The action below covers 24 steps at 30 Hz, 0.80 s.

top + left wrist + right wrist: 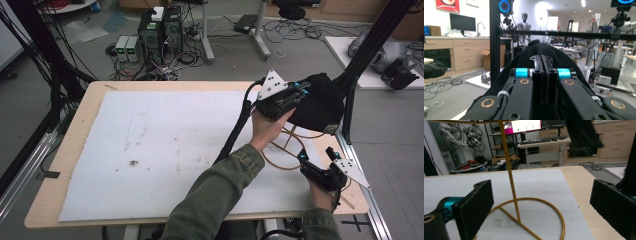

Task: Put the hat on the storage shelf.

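- High view showed the left gripper (299,91) pinching a black hat (320,102) at the table's far right.
- Right gripper (320,156) gaped wide near a gold wire stand (524,207).

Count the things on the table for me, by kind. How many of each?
Black hat, held up over the stand: 1
Gold wire stand with a ring base: 1
White foam mat: 1
Gripper: 2, the left gripper shut on the hat and the right gripper open near the stand's base
Total: 5
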Motion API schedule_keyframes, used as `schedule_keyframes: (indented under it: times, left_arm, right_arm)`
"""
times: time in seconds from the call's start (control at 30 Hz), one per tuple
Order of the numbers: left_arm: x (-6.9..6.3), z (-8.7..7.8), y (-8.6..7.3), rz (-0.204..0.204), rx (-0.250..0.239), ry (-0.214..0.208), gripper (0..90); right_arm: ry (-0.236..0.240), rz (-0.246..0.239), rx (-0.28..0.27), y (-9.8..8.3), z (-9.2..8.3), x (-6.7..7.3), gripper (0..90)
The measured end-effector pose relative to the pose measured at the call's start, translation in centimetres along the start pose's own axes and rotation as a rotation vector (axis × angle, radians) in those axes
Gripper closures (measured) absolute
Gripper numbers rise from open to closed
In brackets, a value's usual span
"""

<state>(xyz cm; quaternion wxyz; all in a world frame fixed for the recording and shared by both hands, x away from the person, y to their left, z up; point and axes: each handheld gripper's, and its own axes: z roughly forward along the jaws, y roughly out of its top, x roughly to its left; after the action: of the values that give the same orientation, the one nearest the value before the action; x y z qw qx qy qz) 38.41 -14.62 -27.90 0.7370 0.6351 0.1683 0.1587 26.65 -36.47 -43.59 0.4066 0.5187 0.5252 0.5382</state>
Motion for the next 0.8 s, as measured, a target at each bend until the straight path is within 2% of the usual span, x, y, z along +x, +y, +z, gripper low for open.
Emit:
schedule_keyframes:
  times: [0.2,0.33,0.8]
  left_arm:
    - [-0.14,-0.46,-0.42,0.010,0.012,-0.002,87.7]
    - [-0.37,-0.77,-0.74,0.033,0.023,0.000,87.6]
    - [-0.45,-0.98,-1.10,0.024,0.024,0.009,87.4]
  right_arm:
    - [-0.002,-0.002,-0.001,0.00,0.03,-0.06,4.1]
    - [0.000,-0.004,-0.001,-0.02,0.05,-0.03,4.2]
    - [-0.002,-0.006,-0.003,0.01,-0.11,-0.04,4.1]
